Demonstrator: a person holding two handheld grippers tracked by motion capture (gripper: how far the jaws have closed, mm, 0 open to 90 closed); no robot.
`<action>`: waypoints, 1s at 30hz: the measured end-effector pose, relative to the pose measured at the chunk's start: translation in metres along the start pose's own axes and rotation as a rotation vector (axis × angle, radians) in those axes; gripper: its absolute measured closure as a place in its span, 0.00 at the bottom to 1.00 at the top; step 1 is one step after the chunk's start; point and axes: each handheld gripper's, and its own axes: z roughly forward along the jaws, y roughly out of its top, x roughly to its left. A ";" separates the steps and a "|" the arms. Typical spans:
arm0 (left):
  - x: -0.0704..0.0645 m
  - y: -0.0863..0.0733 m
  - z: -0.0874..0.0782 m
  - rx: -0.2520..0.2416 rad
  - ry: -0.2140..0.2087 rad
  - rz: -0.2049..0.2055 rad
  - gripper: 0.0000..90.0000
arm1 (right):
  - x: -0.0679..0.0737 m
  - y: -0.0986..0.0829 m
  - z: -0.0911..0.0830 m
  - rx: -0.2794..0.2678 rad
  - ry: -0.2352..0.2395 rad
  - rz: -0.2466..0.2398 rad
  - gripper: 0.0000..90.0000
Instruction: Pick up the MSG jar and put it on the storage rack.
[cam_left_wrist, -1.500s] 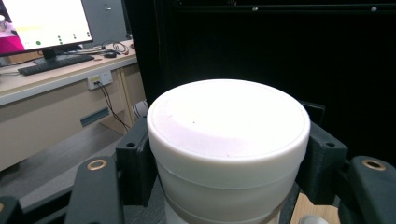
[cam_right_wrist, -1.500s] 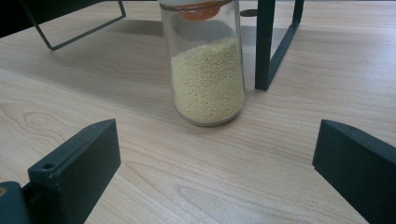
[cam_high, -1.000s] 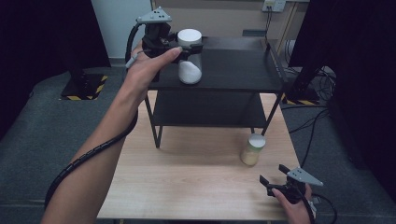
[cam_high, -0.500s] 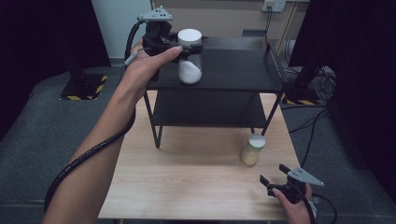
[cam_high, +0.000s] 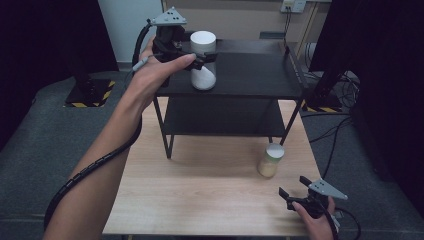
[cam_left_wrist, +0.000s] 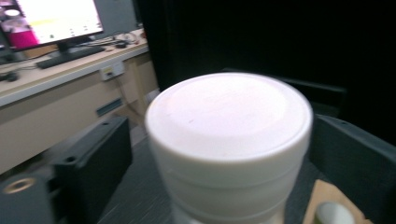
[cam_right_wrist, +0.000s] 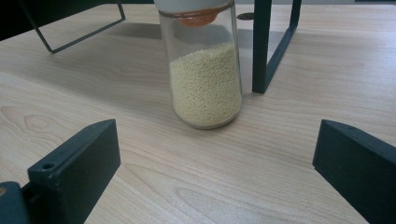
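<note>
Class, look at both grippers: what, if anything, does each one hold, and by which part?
The left gripper grips the white-capped jar just below its cap, on the shelf's top. The right gripper is open and holds nothing.

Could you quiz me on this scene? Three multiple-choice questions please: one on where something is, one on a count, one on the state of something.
1. Where does the jar with white powder stand?
A. on the top shelf of the black rack
B. on the wooden table
C. on the floor

2. How many jars are in sight?
A. one
B. two
C. four

3. How do the jaws of the right gripper stand?
A. shut on the jar of yellow grains
B. shut on nothing
C. open, the jar ahead of them

Answers: 1 A, the high view shows it on the top shelf with the left gripper around it. 2 B, one on the rack, one on the table. 3 C, the right gripper view shows both jaws wide apart, clear of the jar.
</note>
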 end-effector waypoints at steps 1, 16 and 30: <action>-0.001 0.001 -0.001 0.007 0.006 0.009 0.01 | 0.000 0.000 0.000 -0.001 0.000 0.000 0.01; -0.017 -0.009 -0.036 -0.013 0.034 0.048 0.00 | 0.000 0.000 -0.002 -0.002 -0.003 0.004 0.01; -0.039 -0.029 -0.072 -0.039 -0.008 0.077 0.01 | 0.000 0.001 -0.002 0.001 -0.007 -0.001 0.01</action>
